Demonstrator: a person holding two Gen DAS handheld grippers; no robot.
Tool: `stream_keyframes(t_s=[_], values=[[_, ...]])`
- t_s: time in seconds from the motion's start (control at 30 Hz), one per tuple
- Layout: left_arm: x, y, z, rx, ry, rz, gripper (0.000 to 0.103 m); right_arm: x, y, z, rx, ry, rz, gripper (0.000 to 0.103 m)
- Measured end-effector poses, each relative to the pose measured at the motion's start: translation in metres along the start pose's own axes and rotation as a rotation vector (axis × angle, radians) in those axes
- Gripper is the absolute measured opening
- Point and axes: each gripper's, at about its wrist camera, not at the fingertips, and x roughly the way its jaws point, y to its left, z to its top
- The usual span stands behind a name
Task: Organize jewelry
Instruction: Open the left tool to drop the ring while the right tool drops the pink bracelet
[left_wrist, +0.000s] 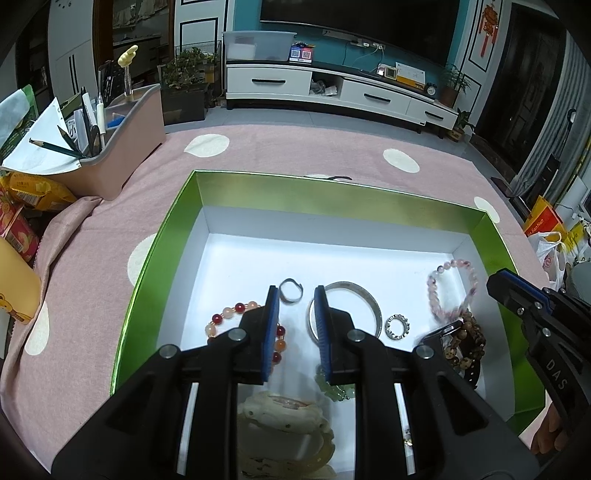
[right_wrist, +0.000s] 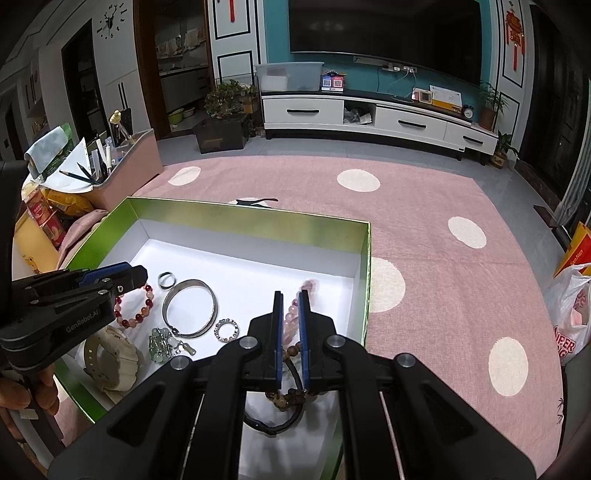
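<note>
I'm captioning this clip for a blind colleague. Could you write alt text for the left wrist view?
The left gripper hangs open over a green-walled box on a pink dotted tablecloth. The box holds a red and peach bead bracelet, a silver bangle, two rings and other bracelets. The right gripper enters at the right edge.

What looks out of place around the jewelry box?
A dark hair clip lies alone on the pink cloth just beyond the box's far wall, while the other pieces sit inside. Whether it belongs with them is unclear.
</note>
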Motion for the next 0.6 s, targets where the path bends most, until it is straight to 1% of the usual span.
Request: stream_keyframes(t_s=[0.07,0.23,0.37,0.43,0.47,0.5,0.53,0.6], values=[[-0.001,0.001,-0.001,0.002,0.001,-0.002,0.021,-0.001,0.000,0.000,0.001,-0.002,-0.001,0.007],[-0.003,0.002,-0.001,0.005,0.003,-0.002,0.028,-0.003,0.000,0.001,0.000,-0.005,-0.001,0.007],[-0.006,-0.004,0.001,0.011,0.003,-0.002,0.041,-0.008,-0.001,0.003,0.004,-0.014,-0.003,0.008],[-0.008,-0.006,0.001,0.012,-0.001,0.001,0.045,-0.011,-0.002,0.004,0.006,-0.019,-0.005,0.010],[-0.009,-0.007,0.002,0.012,-0.002,0.003,0.049,-0.013,-0.002,0.004,0.008,-0.021,-0.006,0.011],[-0.011,-0.007,0.003,0.012,-0.004,0.006,0.054,-0.014,-0.002,0.004,0.009,-0.023,-0.007,0.018],[-0.013,-0.006,0.003,0.013,-0.004,0.010,0.056,-0.016,-0.003,0.004,0.011,-0.026,-0.009,0.025],[-0.015,-0.007,0.004,0.016,-0.007,0.017,0.062,-0.019,-0.002,0.004,0.013,-0.031,-0.010,0.027]])
